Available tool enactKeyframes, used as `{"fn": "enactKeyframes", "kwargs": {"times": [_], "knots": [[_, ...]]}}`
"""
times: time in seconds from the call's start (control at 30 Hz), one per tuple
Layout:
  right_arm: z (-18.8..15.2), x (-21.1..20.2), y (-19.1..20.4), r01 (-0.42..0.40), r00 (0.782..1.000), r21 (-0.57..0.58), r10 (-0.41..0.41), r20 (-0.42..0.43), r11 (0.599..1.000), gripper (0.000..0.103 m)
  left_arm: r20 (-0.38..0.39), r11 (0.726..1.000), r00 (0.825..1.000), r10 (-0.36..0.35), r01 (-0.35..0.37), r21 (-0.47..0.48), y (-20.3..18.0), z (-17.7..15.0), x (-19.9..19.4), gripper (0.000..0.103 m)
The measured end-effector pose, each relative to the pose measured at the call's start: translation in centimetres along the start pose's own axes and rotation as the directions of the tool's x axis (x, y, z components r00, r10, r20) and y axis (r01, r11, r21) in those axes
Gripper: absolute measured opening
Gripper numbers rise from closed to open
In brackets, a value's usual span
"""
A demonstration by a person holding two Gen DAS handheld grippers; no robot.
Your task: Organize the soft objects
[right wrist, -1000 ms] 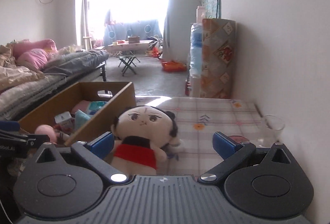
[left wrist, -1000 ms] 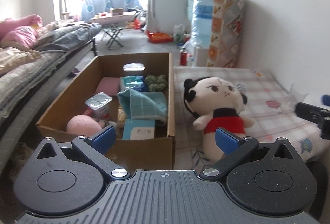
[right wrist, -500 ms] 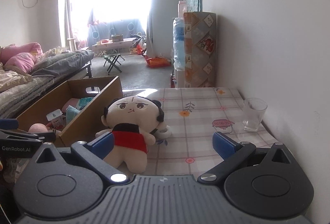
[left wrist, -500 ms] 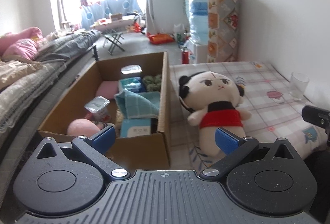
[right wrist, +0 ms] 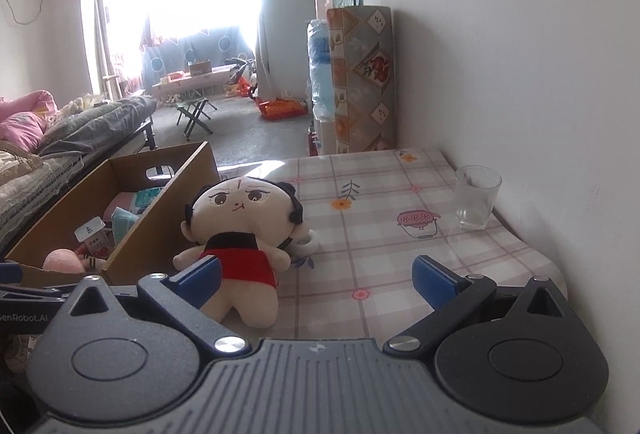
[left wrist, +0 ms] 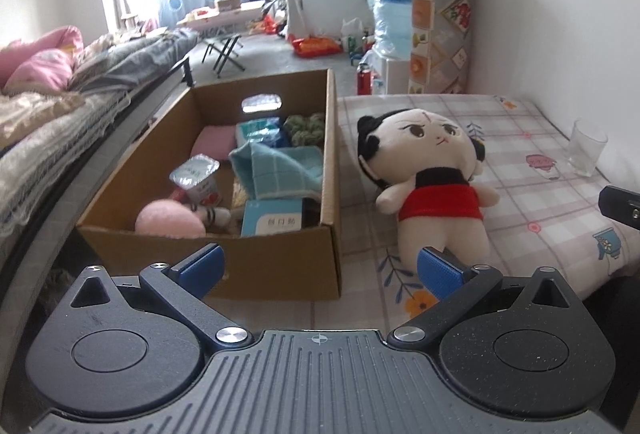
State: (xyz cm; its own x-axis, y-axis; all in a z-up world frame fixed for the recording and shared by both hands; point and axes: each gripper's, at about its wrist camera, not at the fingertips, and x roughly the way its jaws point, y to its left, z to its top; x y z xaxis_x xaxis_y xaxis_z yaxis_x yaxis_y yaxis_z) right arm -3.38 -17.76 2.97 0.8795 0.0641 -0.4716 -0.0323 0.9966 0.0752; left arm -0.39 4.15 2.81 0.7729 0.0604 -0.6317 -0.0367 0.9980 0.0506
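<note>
pulled back since a second ago, both tongs spread, empty. doll (right wrist: 240,234) lies ahead-left of right tongs (right wrist: 316,280), head away, ahead-right of left tongs (left wrist: 320,268); nearer right.

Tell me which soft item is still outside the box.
The plush doll in the red skirt, lying on the checked tablecloth right of the cardboard box. The pink puff, teal cloth and green knit are inside.
</note>
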Motion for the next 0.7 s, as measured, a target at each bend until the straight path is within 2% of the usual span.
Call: {"fn": "enactKeyframes", "kwargs": {"times": [0.27,0.7], "knots": [[-0.1,0.4,1.3,-0.009,0.999,-0.027,0.008,-0.040,1.000,0.103,-0.051,1.000,0.999,-0.012,0.011,-0.025,0.2,-1.0,0.2,0.103],[-0.3,0.5,2.3,-0.003,0.998,-0.051,0.000,-0.062,0.999,0.103,-0.067,0.999,0.998,-0.004,0.002,-0.034,0.8,-1.0,0.7,0.103]]}}
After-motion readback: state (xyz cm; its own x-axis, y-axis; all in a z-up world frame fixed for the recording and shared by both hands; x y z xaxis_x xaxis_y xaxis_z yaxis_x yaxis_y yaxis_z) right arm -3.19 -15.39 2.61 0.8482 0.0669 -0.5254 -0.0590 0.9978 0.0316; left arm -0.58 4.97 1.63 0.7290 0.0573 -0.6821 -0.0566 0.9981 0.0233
